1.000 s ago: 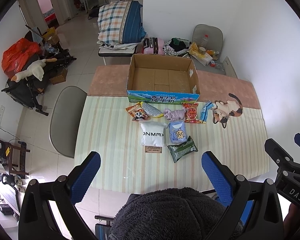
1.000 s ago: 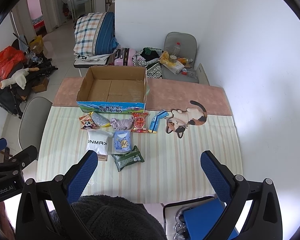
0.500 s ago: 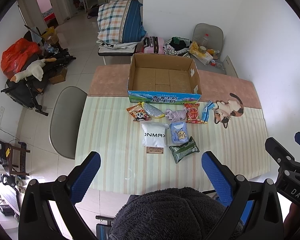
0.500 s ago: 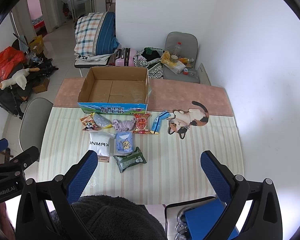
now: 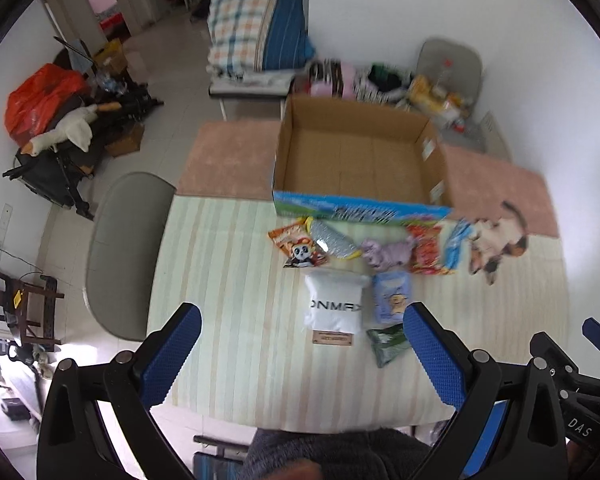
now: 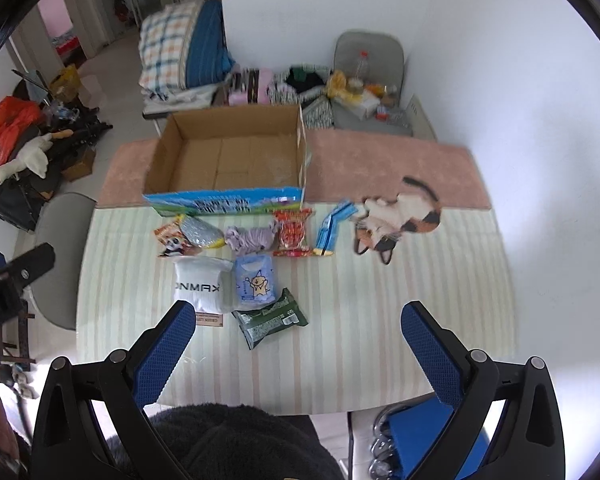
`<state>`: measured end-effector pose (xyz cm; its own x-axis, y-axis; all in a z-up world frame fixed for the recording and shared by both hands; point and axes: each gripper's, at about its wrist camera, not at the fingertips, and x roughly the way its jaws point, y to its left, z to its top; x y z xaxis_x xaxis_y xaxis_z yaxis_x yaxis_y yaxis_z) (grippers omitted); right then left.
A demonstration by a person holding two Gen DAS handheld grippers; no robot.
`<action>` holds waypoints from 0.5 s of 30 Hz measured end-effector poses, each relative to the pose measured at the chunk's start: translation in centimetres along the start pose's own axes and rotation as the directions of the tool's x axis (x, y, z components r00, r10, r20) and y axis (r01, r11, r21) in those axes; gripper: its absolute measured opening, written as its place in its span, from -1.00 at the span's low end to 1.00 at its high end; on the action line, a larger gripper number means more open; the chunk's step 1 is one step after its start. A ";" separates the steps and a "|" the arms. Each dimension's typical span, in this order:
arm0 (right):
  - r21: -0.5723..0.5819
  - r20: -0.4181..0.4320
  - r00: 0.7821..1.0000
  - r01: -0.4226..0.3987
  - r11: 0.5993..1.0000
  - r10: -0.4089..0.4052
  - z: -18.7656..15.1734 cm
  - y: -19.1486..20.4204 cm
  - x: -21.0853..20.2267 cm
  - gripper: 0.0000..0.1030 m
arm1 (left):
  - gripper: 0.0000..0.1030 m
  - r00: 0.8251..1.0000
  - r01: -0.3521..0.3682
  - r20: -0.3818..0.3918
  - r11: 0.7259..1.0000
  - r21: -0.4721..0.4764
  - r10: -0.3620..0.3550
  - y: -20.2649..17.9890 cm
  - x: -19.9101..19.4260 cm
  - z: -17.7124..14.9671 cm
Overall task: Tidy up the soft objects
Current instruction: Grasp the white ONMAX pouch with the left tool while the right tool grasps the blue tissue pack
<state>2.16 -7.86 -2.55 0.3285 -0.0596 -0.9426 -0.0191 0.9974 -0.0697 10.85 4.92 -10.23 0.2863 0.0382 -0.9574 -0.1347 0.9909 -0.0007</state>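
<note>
Left gripper [image 5: 300, 344] spread wide, empty, high above table. Right gripper [image 6: 296, 344] likewise spread, empty. Best approach, likely: drop straight onto nearest packet, pinch middle lightly, avoid dragging neighbours.

Green packet [image 6: 271, 318] lay just ahead between right fingers; white pouch [image 5: 333, 305] ahead between left fingers; blue packet [image 6: 255, 282] between them. Snack row beyond, touching front of box [image 6: 224, 160], which sat empty at far end of table [image 6: 380, 320].

White pouch [image 6: 200, 285]: "XAMNO", inverted
</note>
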 end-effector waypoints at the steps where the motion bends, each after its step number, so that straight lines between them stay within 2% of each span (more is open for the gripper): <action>1: -0.001 -0.023 1.000 -0.007 1.000 0.007 0.6 0.0 1.9 1.00 | 1.00 1.000 -0.018 -0.026 1.000 0.023 0.018 -0.2 2.5 0.5; 4: -0.010 -0.097 0.995 -0.037 0.999 0.035 1.8 0.6 8.8 1.00 | 1.00 0.990 -0.048 -0.126 0.994 0.098 0.060 -1.1 10.1 1.0; 6: -0.013 -0.147 0.988 -0.054 0.998 0.051 2.3 1.2 14.0 1.00 | 1.00 0.974 0.000 -0.224 0.995 0.099 0.023 -1.5 15.5 0.6; 9: -0.031 -0.221 0.973 -0.069 0.997 0.061 2.6 2.3 22.1 1.00 | 0.86 0.926 0.087 -0.372 0.995 0.054 -0.061 -1.8 22.3 -0.3; 10: -0.031 -0.248 0.967 -0.074 0.997 0.064 2.5 2.6 24.5 1.00 | 0.86 0.912 0.118 -0.399 0.993 0.030 -0.096 -2.1 24.1 -0.6; 12: -0.024 -0.297 0.952 -0.079 0.997 0.069 2.5 2.7 28.5 1.00 | 0.86 0.898 0.133 -0.427 0.991 0.020 -0.112 -2.8 26.2 -1.0; 15: -0.003 -0.331 0.941 -0.082 0.997 0.077 2.1 2.1 32.4 1.00 | 0.86 0.864 0.173 -0.479 0.985 -0.003 -0.153 -4.2 29.0 -1.6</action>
<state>14.76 -7.58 -32.56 -0.0050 0.0070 -1.0000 -0.0488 0.9988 0.0073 18.22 1.71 -38.45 -0.1862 -0.1808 -0.9657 -0.0857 0.9822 -0.1673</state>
